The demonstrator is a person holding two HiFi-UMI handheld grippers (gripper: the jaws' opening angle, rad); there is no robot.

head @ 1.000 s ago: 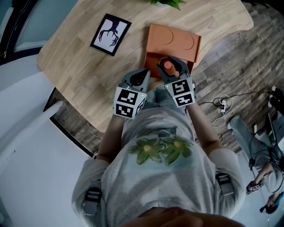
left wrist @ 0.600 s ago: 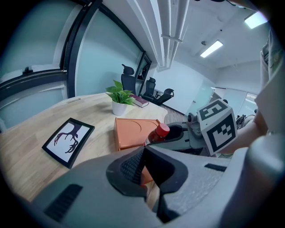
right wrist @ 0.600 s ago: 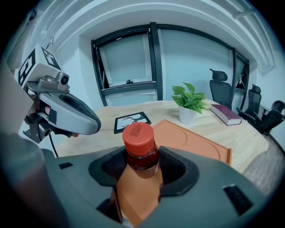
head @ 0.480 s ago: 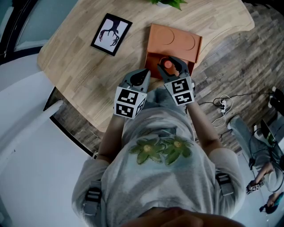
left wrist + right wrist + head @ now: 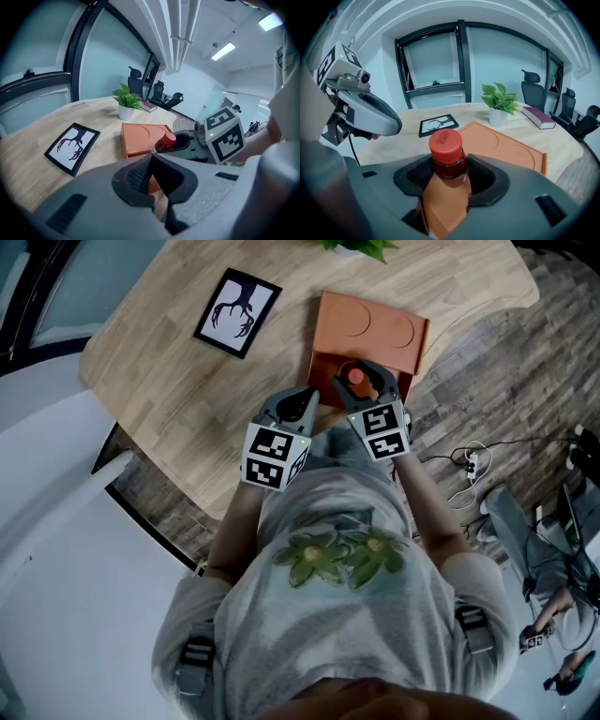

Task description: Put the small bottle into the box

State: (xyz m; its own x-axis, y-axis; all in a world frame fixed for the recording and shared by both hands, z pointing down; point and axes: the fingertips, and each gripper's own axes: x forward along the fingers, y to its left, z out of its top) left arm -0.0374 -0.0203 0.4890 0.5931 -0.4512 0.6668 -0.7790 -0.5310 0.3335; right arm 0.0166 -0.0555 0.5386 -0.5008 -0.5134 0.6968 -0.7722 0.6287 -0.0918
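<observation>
My right gripper (image 5: pixel 448 180) has its fingers clamped on the small bottle (image 5: pixel 446 152), red cap up, over the near end of the orange box (image 5: pixel 511 147) on the table (image 5: pixel 159 371). My left gripper (image 5: pixel 151 174), just to its left, has its fingers pressed together on nothing.

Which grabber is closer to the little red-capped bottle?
Right. The right gripper is clamped on the small bottle; the left gripper sits shut and empty just to its left, not touching.
</observation>
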